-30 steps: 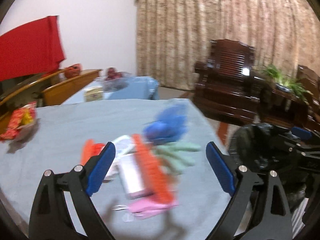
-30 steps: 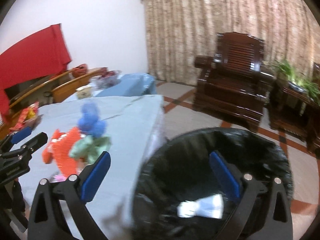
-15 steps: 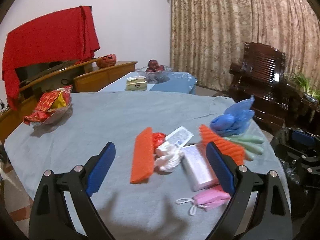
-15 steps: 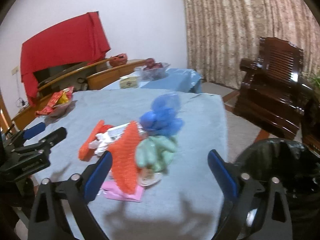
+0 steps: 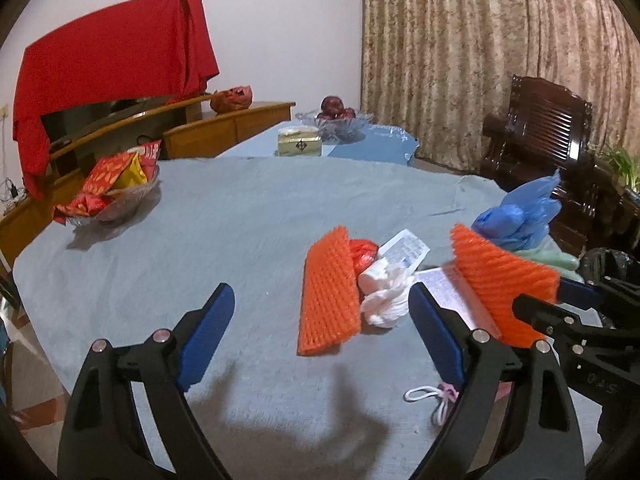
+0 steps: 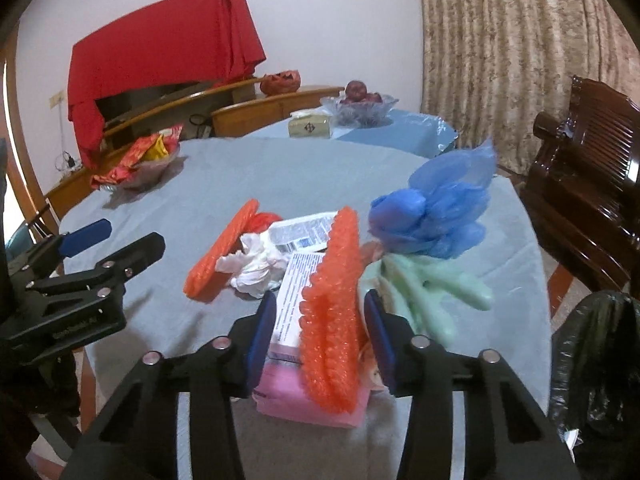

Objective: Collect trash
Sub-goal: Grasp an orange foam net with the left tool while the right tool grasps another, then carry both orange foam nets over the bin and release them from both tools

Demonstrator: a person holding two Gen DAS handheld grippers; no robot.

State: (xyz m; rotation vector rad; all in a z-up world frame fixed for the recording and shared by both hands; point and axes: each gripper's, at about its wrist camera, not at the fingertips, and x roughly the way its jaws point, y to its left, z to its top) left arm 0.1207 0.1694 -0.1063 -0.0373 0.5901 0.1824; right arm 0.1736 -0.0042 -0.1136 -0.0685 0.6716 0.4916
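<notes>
Grey cloth worktop (image 6: 224, 168). Orange foam net sleeve (image 6: 332, 312) standing between narrowed right hand-held gripper (image 6: 320, 328) pads, maybe not squeezed yet. Soft, light, squashy; best pinched mid-body. Left hand-held gripper (image 5: 320, 332) wide, empty.

Orange ribbed foam nets (image 6: 332, 308), blue crumpled bag (image 6: 436, 208), mint-green glove (image 6: 432, 292), grey-blue tablecloth (image 5: 224, 216) (plain, no pattern).

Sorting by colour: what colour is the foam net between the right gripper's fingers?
Orange foam net, clearest in the right wrist view.
</notes>
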